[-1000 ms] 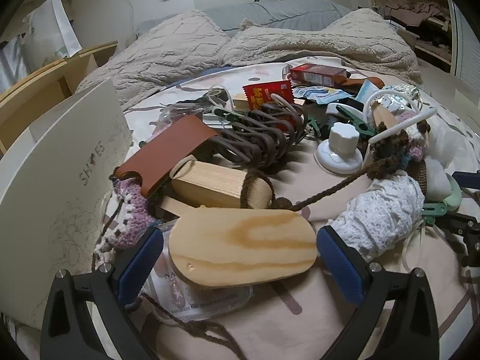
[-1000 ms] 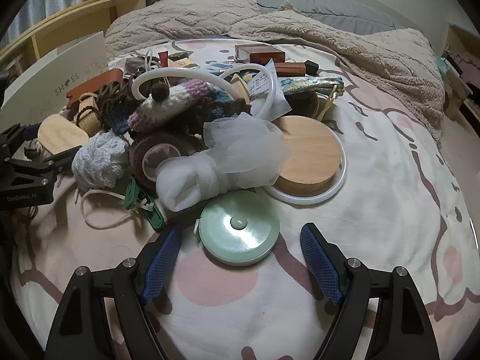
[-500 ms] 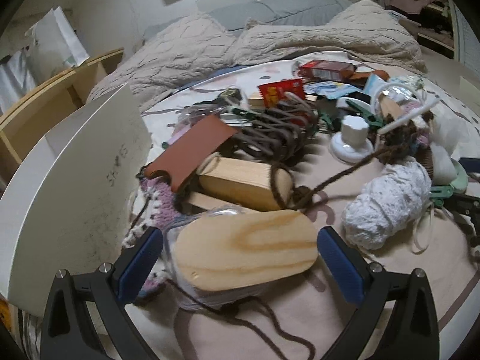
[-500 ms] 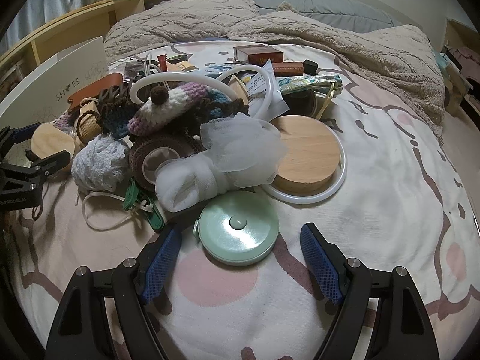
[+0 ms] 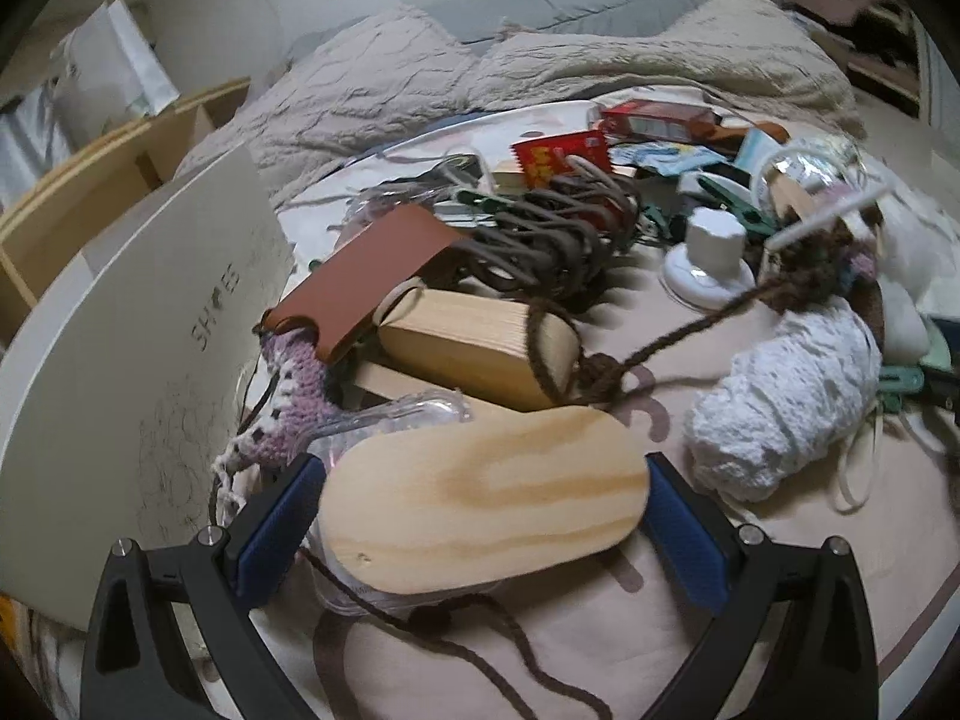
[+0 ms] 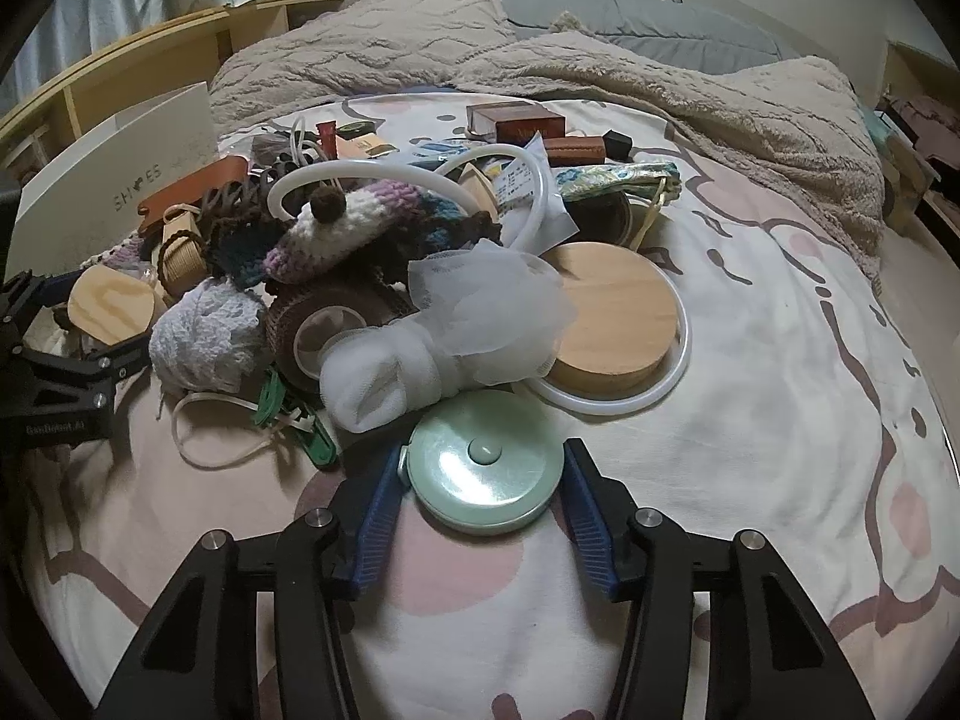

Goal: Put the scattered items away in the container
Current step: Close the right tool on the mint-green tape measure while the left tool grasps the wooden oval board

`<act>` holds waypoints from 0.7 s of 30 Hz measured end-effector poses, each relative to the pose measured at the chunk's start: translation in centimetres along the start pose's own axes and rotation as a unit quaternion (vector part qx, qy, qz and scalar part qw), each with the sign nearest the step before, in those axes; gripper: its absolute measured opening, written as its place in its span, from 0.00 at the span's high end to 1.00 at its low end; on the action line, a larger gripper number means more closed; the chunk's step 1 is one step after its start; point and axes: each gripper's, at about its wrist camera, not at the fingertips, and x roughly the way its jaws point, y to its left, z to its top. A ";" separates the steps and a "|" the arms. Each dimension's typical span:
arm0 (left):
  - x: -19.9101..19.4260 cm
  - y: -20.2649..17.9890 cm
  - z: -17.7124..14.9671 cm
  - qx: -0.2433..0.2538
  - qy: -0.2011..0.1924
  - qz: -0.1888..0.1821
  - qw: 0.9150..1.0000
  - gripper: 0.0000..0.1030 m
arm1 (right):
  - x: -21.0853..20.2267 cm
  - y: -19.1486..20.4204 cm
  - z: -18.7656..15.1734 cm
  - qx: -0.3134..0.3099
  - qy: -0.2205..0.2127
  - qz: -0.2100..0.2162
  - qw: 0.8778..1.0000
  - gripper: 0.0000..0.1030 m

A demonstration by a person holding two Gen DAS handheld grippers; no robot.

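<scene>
Right gripper (image 6: 483,483) has just closed: jaws clenched on the mint-green round tape measure (image 6: 487,477), flat on the bed (image 6: 780,420) at the pile's near edge. Only the right view shows open bedsheet stretching toward the bed's right edge. Left view alone shows the left gripper (image 5: 480,516) clamping a pale oval wooden lid (image 5: 480,510), beside the white shoe box (image 5: 120,360) along the bed's left edge.

"SHOES" on the white box wall (image 5: 150,360), heart in place of the O.
</scene>
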 end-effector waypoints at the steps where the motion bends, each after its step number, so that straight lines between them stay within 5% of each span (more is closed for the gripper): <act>1: 0.0 0.3 0.0 -0.010 -0.001 -0.007 1.000 0.00 | 0.0 0.0 0.0 0.001 0.000 0.001 1.000 0.48; 5: -0.1 0.3 0.0 -0.017 -0.006 -0.022 1.000 0.09 | 0.0 -0.1 0.0 0.003 0.000 0.003 1.000 0.48; 21: -1.6 0.1 0.5 -0.015 -0.028 -0.039 0.999 0.10 | -0.2 -1.0 0.2 0.028 -0.001 -0.004 1.000 0.48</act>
